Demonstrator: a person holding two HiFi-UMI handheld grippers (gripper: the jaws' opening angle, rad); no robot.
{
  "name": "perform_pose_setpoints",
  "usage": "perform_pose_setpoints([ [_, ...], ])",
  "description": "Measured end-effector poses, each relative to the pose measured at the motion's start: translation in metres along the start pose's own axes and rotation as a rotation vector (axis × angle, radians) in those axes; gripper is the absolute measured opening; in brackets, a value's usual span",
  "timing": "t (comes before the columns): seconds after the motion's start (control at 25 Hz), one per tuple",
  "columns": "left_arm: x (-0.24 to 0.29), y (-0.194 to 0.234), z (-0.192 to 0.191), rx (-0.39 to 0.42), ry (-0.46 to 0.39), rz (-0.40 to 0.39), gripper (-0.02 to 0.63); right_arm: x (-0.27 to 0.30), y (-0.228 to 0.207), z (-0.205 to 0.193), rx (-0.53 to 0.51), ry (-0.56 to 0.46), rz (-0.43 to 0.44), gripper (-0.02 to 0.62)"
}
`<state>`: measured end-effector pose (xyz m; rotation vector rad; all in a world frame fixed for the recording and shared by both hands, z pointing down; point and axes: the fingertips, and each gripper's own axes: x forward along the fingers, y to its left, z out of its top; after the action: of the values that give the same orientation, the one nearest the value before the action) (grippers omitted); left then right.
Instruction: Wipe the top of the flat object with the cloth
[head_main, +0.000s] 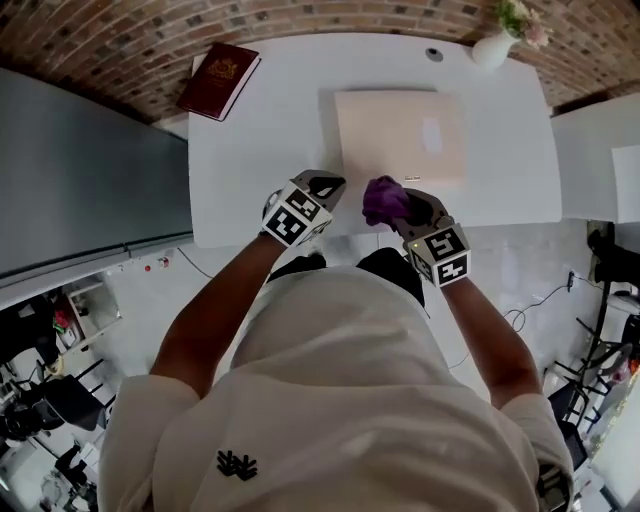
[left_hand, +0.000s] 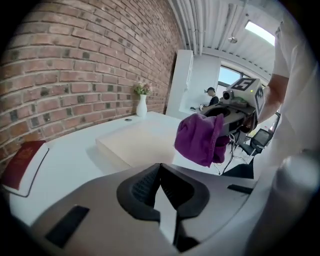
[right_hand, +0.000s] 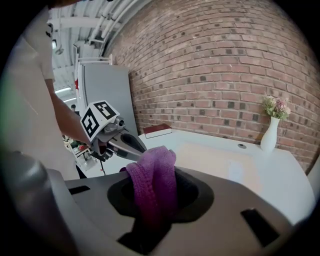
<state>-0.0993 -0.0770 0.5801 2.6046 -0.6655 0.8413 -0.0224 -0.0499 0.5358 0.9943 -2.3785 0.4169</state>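
The beige flat slab lies mid-table, unwiped. By its seven o'clock corner hangs the purple cloth, pinched in the right gripper. At the cloth's nine o'clock, the left gripper is closed on nothing. The bunched cloth may drag loose during wiping.

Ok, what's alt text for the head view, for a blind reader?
From above, a person at a white table holds two claws: the right claw grips a purple cloth at the near edge of a flat beige slab, the left claw holds nothing. A maroon book and white vase sit farther back.
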Motion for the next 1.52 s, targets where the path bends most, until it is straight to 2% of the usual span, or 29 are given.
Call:
perform_pose_setpoints([
  [0.2,0.027,0.009,-0.011,0.043,0.031,-0.070,0.025,0.034,-0.005,0.002,-0.018,0.043,-0.052,0.118],
  [0.52,0.046,0.021,-0.020,0.034,0.083,-0.063,0.025,0.077,-0.012,-0.006,-0.100,0.107,-0.023,0.120],
  [0.72,0.055,0.016,-0.025,0.044,0.127,-0.064,0.025,0.076,-0.034,-0.017,-0.100,0.144,-0.016,0.118],
  [0.96,0.060,0.013,-0.025,0.019,0.145,-0.043,0.025,0.048,-0.084,-0.033,-0.068,0.159,-0.065,0.118],
  [1.52,0.064,0.012,-0.024,0.011,0.175,-0.005,0.025,-0.041,-0.243,-0.095,0.015,0.262,-0.322,0.118],
])
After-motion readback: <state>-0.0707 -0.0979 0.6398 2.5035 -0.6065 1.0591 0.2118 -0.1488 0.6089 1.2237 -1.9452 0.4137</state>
